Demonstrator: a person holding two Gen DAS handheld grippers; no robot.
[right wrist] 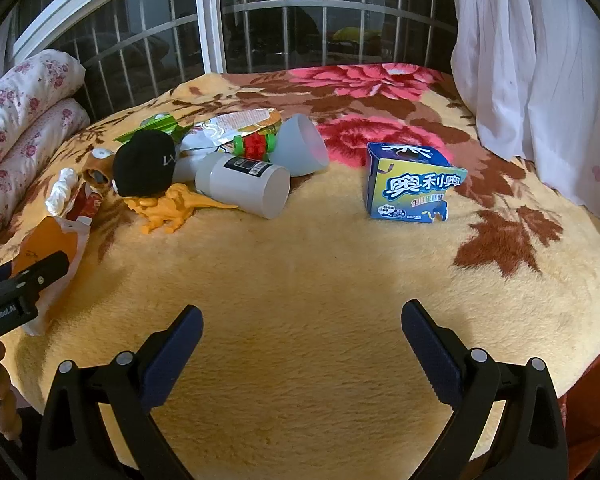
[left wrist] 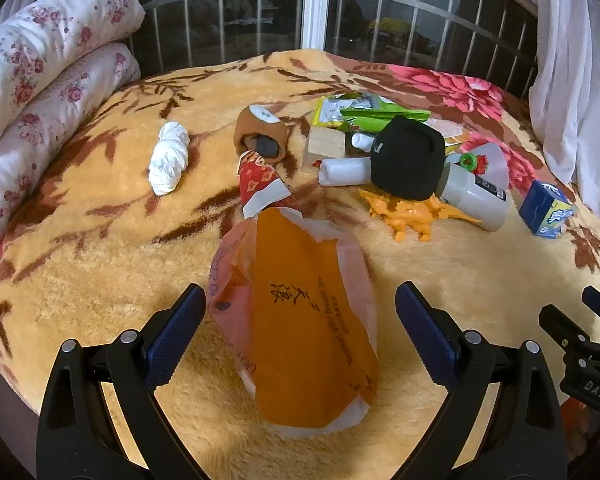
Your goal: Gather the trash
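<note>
Left wrist view: the left gripper (left wrist: 300,332) is hovering wide apart over the orange plastic bag (left wrist: 300,328) near the bed's front edge — nothing collected yet (apparently). Right wrist view: the right gripper (right wrist: 302,344) is gaping empty, facing the Oreo box (right wrist: 412,184) mid-blanket (right wrist: 300,280).

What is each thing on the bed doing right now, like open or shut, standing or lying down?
Left tool: open, straddling the orange bag.
Right tool: open, holding nothing.
Orange bag: lying flat on the blanket.
White bottle: tipped on its side.
Blue cookie box: standing, torn open.
Black hat: resting on the pile.
White tissue: twisted, lying alone.
</note>
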